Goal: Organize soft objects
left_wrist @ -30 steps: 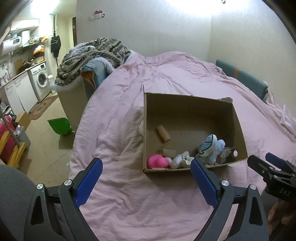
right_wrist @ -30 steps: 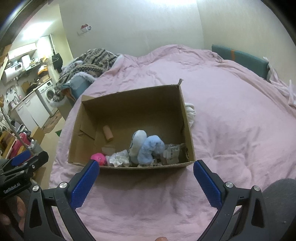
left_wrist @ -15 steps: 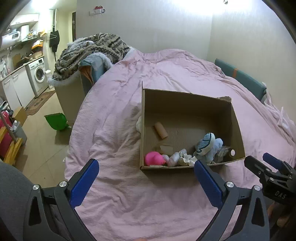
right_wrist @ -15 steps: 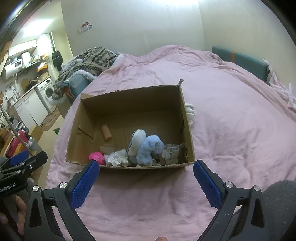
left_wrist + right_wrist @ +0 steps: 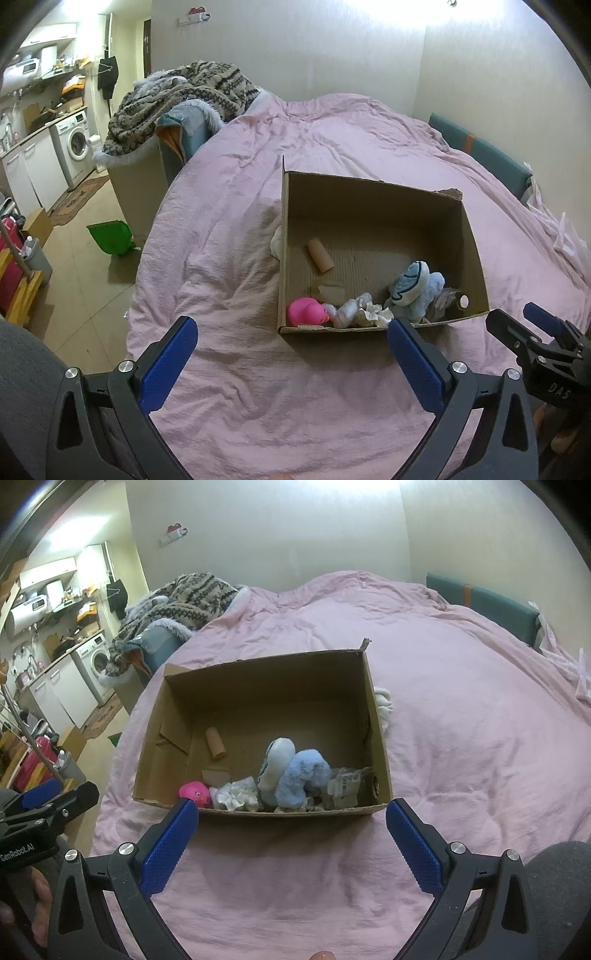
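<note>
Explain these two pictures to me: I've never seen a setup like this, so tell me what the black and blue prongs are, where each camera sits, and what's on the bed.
No robot here: a person holds a two-finger clamp in each hand, with a wide-angle camera on each clamp looking forward along its fingers. One picture comes from the left gripper, the other from the right gripper. The blue-padded prongs are the fingers. Both grippers are open and hold nothing.

On the pink bedspread sits an open cardboard box. Inside lie a pink toy, a blue plush, a white cloth bundle and a cardboard tube. A white cloth lies outside against the box.
</note>
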`<state>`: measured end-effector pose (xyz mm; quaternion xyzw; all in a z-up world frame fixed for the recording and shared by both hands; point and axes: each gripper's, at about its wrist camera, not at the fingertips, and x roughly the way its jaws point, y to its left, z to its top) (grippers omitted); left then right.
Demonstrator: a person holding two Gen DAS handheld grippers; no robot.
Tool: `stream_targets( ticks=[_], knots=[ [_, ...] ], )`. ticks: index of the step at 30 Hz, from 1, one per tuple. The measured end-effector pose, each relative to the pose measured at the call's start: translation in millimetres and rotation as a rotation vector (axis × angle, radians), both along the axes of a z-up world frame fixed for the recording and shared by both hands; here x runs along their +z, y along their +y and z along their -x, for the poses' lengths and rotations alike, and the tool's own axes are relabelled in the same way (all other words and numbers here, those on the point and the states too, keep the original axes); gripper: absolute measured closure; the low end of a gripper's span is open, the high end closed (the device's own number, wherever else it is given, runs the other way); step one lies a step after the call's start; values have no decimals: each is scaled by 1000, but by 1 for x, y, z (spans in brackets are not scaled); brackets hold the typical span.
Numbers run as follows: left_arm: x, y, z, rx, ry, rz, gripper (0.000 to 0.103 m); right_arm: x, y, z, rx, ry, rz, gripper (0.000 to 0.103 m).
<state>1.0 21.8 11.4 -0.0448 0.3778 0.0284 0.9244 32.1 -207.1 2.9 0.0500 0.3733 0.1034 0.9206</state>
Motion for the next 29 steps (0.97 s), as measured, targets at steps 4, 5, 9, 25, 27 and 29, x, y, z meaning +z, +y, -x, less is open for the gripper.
stream_targets(
  ticks=[4, 5, 9, 25, 27, 29],
  knots=[
    [0, 0, 0, 4, -1, 4, 0, 0, 0, 0, 0, 2, 1, 0],
    [1, 0, 1, 6, -6, 4, 0, 0, 1, 0, 0, 2, 2, 0],
    [2, 0, 0, 4, -6, 5, 0, 0, 1, -1, 1, 2, -2, 0],
    [7, -3, 0, -5, -13, 17, 0, 0, 0, -1, 0, 1, 1, 0],
    [6, -3, 0, -8, -17, 18, 0, 1, 0, -1, -2, 0, 4, 0],
    [6, -5, 0, -17, -19, 25, 0, 0, 1, -1, 0, 1, 0, 0]
  ],
)
